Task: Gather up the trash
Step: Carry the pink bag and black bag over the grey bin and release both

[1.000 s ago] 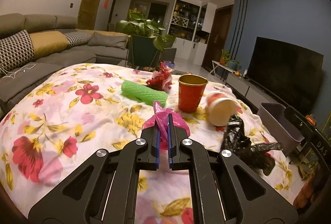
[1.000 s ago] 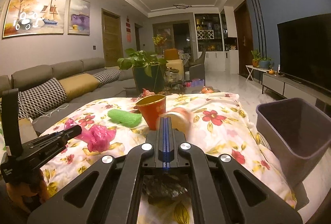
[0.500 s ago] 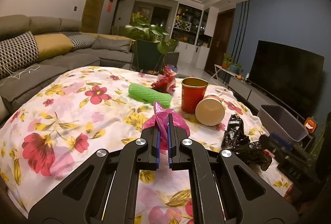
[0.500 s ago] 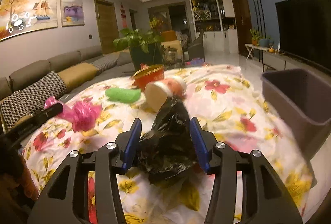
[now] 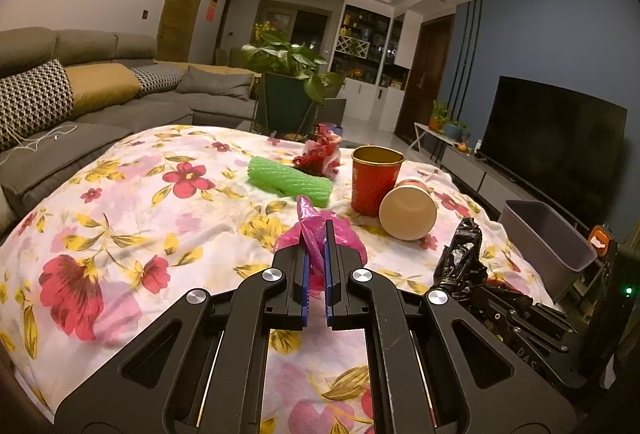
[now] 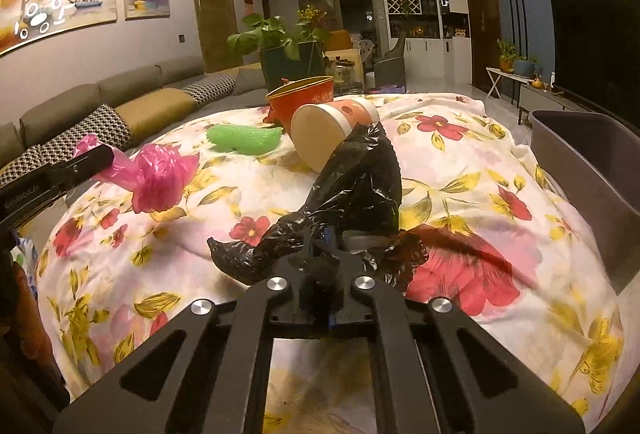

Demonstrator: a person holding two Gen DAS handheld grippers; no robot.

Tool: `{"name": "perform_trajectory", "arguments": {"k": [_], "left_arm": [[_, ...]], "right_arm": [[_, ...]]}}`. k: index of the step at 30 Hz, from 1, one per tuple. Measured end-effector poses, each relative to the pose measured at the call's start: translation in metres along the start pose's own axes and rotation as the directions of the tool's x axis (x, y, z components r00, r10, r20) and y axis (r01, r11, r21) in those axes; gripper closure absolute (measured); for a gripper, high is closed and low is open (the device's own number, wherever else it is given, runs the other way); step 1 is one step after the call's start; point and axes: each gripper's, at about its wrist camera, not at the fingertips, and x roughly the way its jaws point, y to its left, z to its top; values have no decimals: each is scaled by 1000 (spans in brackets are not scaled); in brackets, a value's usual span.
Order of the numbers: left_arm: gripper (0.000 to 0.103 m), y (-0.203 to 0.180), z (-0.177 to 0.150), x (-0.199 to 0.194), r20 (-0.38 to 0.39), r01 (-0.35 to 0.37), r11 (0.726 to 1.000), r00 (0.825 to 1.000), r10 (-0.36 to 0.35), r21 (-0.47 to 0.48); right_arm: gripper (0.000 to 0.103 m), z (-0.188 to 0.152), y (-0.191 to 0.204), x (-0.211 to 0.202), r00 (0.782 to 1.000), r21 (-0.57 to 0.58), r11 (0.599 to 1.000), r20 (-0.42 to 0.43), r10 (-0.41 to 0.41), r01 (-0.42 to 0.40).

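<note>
My left gripper [image 5: 316, 230] is shut on a crumpled pink plastic bag [image 5: 348, 240], held just above the floral tablecloth [image 5: 120, 213]; the right wrist view shows the pink bag [image 6: 160, 173] hanging from the left gripper [image 6: 100, 157]. Low over the table's near right side, my right gripper [image 6: 320, 240] has its jaws closing on a crumpled black plastic bag [image 6: 360, 185], and the pads pinch its lower folds. The black bag [image 5: 460, 258] rises in a peak toward a tipped paper cup [image 6: 320, 137].
A red cup [image 5: 374, 177] stands upright beside the lying paper cup [image 5: 408, 209]. A green foam sleeve [image 5: 288, 181] and a red wrapper [image 5: 318, 153] lie further back. A grey bin [image 6: 580, 161] stands off the table's right edge. A sofa and a potted plant stand beyond.
My right gripper came down, opened around the black bag and closed on it. The left gripper stayed put with the pink bag.
</note>
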Motion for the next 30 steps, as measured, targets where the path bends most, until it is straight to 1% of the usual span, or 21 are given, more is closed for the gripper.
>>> {"name": "perform_trajectory", "arguments": {"k": [5,14,23,30], "left_arm": [[98,-6,2,-5,15,7,1000,1000,-8,11],[98,-25,9,-10,37,35,998,999,-36,43],[98,-65,19,-9,59,91,990,993,-98,110],[98,-107,27,-1,57,160,975,984,-171,155]], "right_arm": [[100,4,-4,-15,999,14,1000,39,3,-4],[100,26,-16,-53,989,27,1000,146,-16,13],[100,42,-43,-82,974,34,997,212,-75,69],[100,50,-72,-104,957,45,990,254,-140,133]]}}
